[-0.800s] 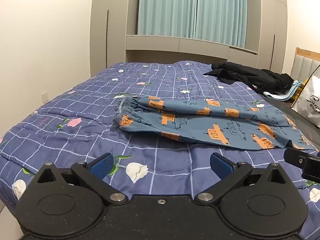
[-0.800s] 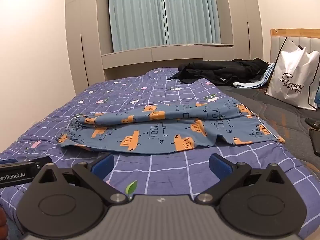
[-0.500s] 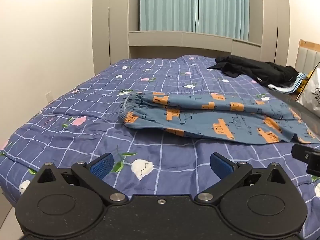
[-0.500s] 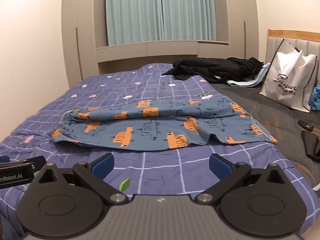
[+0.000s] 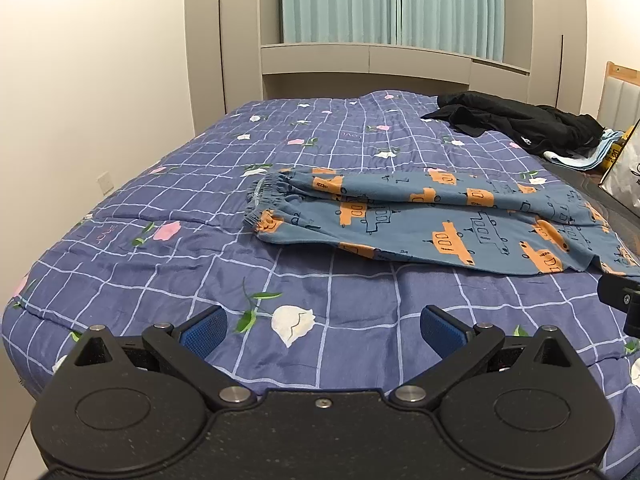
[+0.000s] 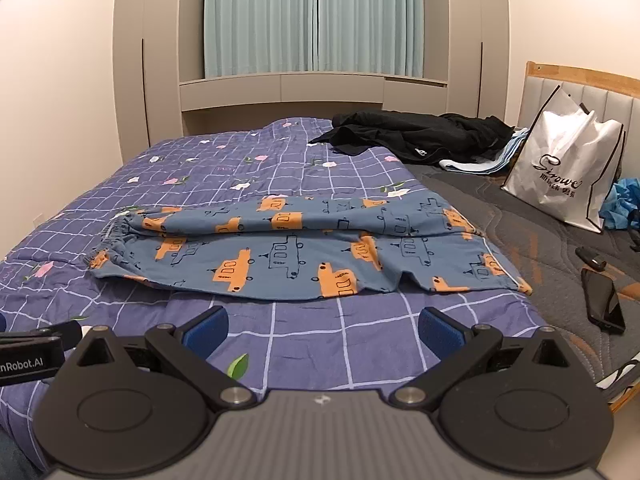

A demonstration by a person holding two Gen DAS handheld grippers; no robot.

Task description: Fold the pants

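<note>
The pants (image 5: 432, 216) (image 6: 296, 248) lie ahead of both wide-spread, empty tongs (image 5: 323, 324) (image 6: 323, 326), untouched.

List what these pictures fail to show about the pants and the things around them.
- Pants: right end cut off by the frame edge, left wrist view; underside hidden against the quilt.
- Blue thing: half hidden behind the white bag, right wrist view.
- Black clothes: heaped, so the kind is unclear.
</note>
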